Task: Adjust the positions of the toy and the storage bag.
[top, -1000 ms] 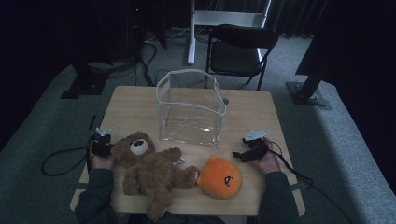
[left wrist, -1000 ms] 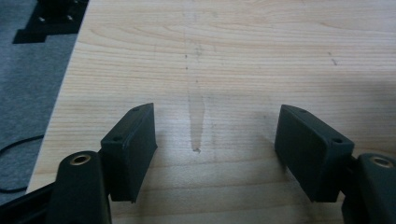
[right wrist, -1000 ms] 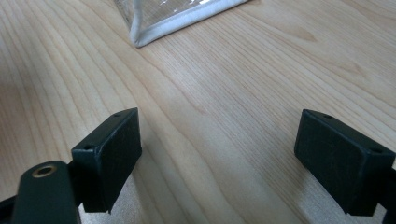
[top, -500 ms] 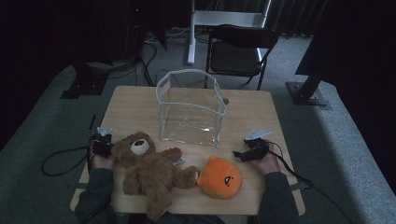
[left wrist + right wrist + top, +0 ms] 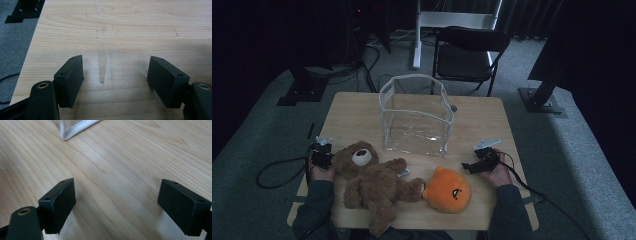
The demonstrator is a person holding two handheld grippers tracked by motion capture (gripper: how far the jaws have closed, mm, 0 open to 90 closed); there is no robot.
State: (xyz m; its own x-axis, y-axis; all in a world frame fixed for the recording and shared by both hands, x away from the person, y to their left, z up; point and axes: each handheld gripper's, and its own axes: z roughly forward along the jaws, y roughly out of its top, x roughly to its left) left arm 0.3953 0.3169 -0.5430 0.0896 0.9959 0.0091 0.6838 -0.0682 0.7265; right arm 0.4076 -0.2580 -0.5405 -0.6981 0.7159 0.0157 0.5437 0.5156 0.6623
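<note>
A brown teddy bear [image 5: 372, 182] lies on its back at the front left of the wooden table [image 5: 357, 117]. Beside its leg sits a round orange plush toy [image 5: 449, 190]. A clear plastic bag with white trim [image 5: 417, 117] stands open-topped at the table's middle. My left gripper [image 5: 321, 152] rests at the left edge next to the bear's head, open over bare wood [image 5: 115, 70]. My right gripper [image 5: 474, 165] lies right of the orange plush, open over bare wood [image 5: 117, 205], with a bottom corner of the bag [image 5: 75, 130] ahead of it.
A black folding chair [image 5: 467, 50] and a white stand [image 5: 452, 20] are behind the table. Dark stand bases [image 5: 542, 100] sit on the grey carpet at both sides. A black cable [image 5: 277, 172] loops off the table's left edge.
The right gripper has slid a little toward the front and left, closer to the orange plush. The left gripper and the toys hold still.
</note>
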